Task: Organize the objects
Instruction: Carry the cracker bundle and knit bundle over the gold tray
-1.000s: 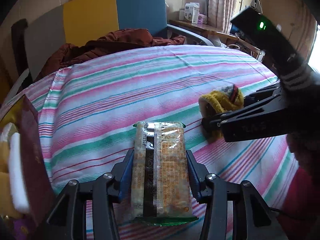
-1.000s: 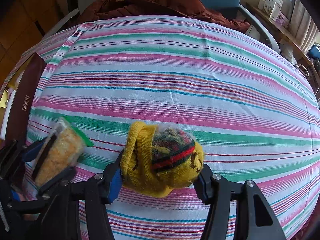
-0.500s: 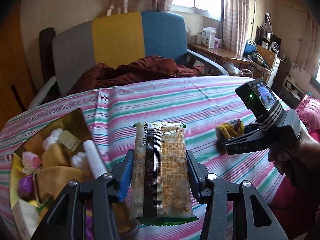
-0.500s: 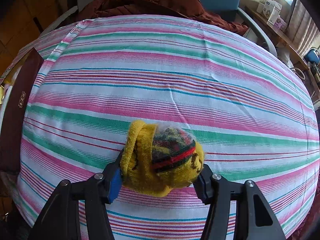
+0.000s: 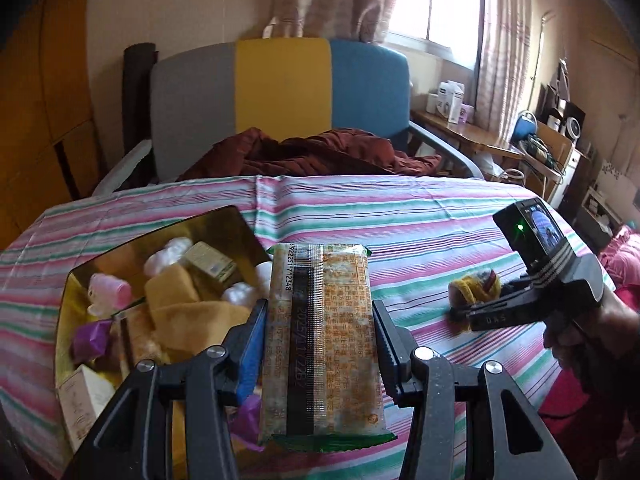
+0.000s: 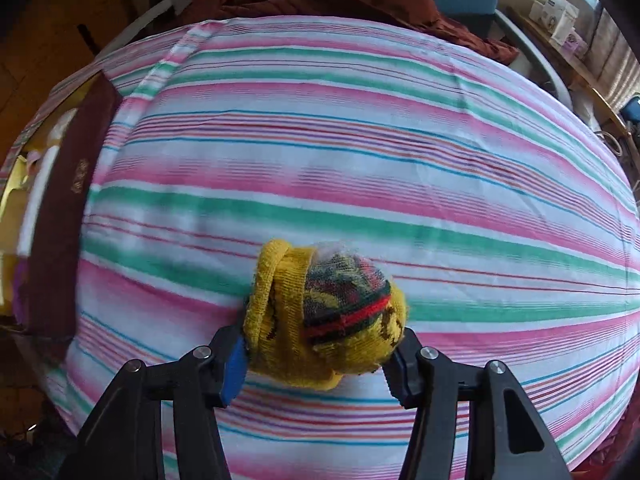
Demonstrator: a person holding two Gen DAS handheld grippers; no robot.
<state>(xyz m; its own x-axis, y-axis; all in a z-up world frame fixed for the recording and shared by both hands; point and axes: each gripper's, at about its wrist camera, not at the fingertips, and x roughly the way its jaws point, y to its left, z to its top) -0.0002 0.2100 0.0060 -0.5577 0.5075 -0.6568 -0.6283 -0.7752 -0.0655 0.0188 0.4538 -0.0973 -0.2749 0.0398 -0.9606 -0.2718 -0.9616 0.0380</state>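
Observation:
My left gripper (image 5: 320, 344) is shut on a long orange snack packet (image 5: 322, 340) and holds it above the right edge of an open gold-lined box (image 5: 66, 300) holding several small items. My right gripper (image 6: 320, 356) is shut on a rolled yellow sock ball (image 6: 324, 316) with red and green stripes, just above the striped tablecloth (image 6: 360, 140). In the left wrist view the right gripper (image 5: 460, 312) with the sock (image 5: 474, 284) is at the right. The box's dark red outer wall (image 6: 68, 208) shows at the left of the right wrist view.
A grey, yellow and blue chair (image 5: 280, 100) with a dark red garment (image 5: 312, 156) stands behind the table. A wooden side table (image 5: 480, 136) with small boxes is at the back right. Striped cloth lies open between the box and the sock.
My left gripper has risen and drawn back with the packet, bringing the open box into view below left. My right gripper has shifted slightly with the sock still held.

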